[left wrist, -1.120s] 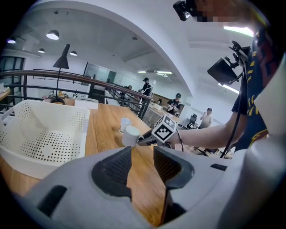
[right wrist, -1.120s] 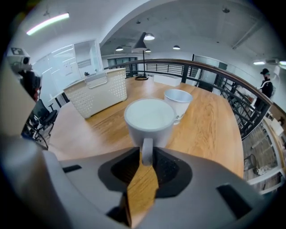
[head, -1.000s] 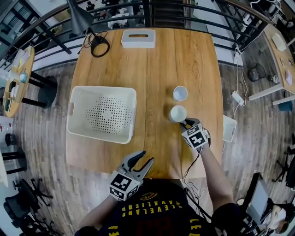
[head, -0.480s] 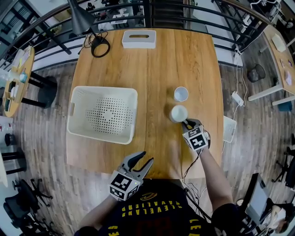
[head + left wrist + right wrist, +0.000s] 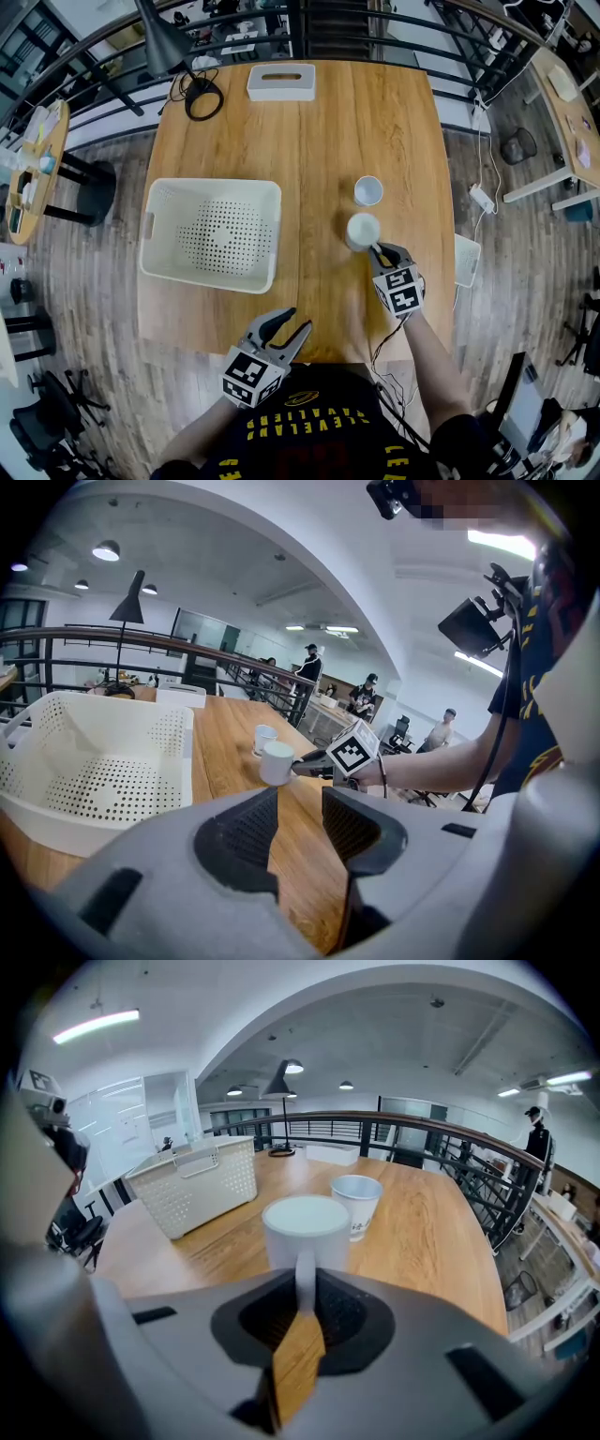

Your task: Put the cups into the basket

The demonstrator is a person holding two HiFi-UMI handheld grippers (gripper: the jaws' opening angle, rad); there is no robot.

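Observation:
A white mug point(image 5: 363, 230) stands on the wooden table point(image 5: 328, 131), with a white paper cup point(image 5: 367, 190) just beyond it. My right gripper point(image 5: 379, 249) has just been closing and is shut on the mug's handle point(image 5: 304, 1274); in the right gripper view the mug point(image 5: 306, 1230) stands upright between the jaws, the paper cup point(image 5: 357, 1204) behind it. The white perforated basket point(image 5: 214, 185) sits at the table's left, with nothing in it. My left gripper point(image 5: 291, 329) hovers open at the near table edge, nothing between its fingers point(image 5: 253, 829).
A white tissue box point(image 5: 281, 80) and a black lamp base with cable point(image 5: 202, 94) stand at the table's far edge. A black railing runs behind the table. Bare wood lies between the basket and the cups.
My right gripper has tipped a little at the mug's handle, its marker cube shifting slightly nearer. The mug, the paper cup, the basket and my left gripper have stayed put.

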